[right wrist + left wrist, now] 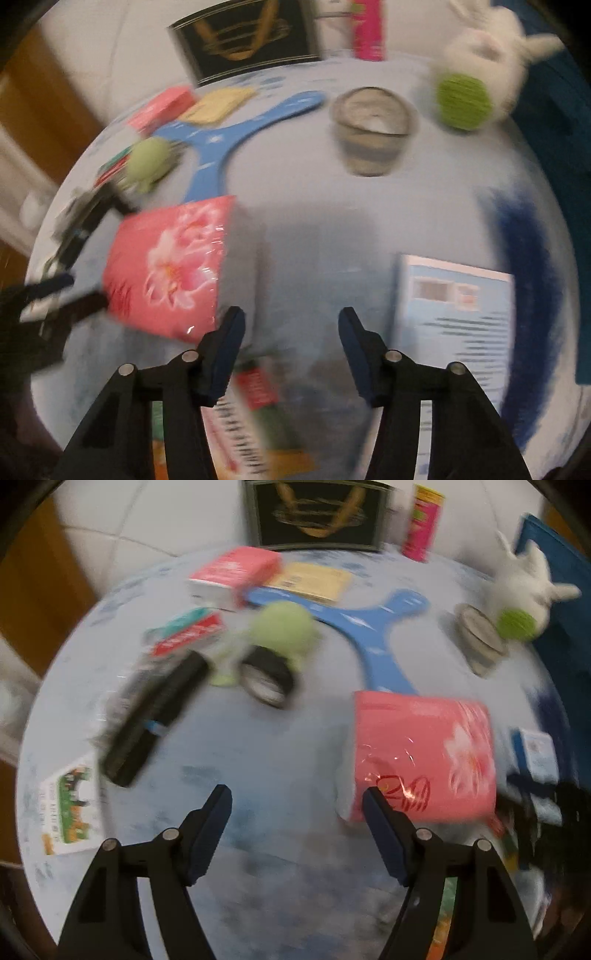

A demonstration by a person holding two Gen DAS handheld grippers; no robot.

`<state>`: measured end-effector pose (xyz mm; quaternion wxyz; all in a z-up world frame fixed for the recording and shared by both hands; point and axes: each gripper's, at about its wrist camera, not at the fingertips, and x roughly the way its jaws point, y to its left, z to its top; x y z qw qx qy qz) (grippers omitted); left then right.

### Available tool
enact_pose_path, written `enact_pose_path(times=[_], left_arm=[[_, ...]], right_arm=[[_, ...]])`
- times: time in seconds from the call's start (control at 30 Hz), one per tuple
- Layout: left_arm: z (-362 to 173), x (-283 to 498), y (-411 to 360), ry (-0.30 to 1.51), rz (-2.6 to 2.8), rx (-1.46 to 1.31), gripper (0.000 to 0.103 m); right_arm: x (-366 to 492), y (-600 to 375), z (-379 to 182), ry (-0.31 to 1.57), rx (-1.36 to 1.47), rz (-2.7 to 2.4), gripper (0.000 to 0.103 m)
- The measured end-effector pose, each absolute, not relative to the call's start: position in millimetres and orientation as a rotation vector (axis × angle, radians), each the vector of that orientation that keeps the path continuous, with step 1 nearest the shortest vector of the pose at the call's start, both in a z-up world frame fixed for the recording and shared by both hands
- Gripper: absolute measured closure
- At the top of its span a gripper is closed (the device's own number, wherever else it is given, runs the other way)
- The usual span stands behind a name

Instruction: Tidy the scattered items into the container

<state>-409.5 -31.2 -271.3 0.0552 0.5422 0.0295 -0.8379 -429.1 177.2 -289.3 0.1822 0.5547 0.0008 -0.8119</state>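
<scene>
Both views blurred. My left gripper (297, 794) is spread w/ nothing between the jaws, its right finger just in front of the pink tissue pack (421, 757). My right gripper (291, 315) is also spread & empty over bare blue tabletop (303, 236), between the pink pack & a light blue box (456, 306). Blue container (557, 590) sits at the table's far right, behind the white plush toy (524, 587)
</scene>
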Motion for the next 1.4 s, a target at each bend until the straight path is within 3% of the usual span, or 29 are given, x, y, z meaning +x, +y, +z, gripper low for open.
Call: enact_pose_path(times=[0.27,0.4,0.6,0.7,0.77,0.83,1.0,1.1,1.37,1.4], left_arm=[[-260,-399,-71,0.286,-2.484,1.618,0.030],[-256,-395,-51,0.368,-2.480,1.650,0.030],[-252,-418,-1,0.316,-2.466,1.610,0.019],[-265,-436,12,0.288,-2.412,1.641,0.017],[-274,-445,16,0.284,-2.377,1.668,0.016],[-283,-452,17,0.295,-2.348,1.700,0.001],[-293,-461,17,0.290,-2.354,1.715,0.000],[-298,-463,18,0.306,-2.366,1.721,0.000],[-300,-465,28,0.253,-2.364,1.737,0.000],[-302,-466,30,0.221,-2.357,1.736,0.007]], right_arm=[[-404,95,-292,-0.015,1.488,-2.055,0.049],[-407,110,-285,-0.013,1.500,-2.101,0.049],[-435,177,-273,0.027,1.517,-2.181,0.049],[-460,203,-269,0.060,1.531,-2.219,0.043],[-476,219,-267,0.052,1.537,-2.244,0.034],[-490,232,-264,0.043,1.535,-2.271,0.020],[-525,253,-264,0.020,1.547,-2.335,0.017],[-549,248,-270,0.016,1.559,-2.369,0.002],[-598,220,-283,0.123,1.536,-2.473,0.000],[-604,215,-286,0.150,1.529,-2.501,0.000]])
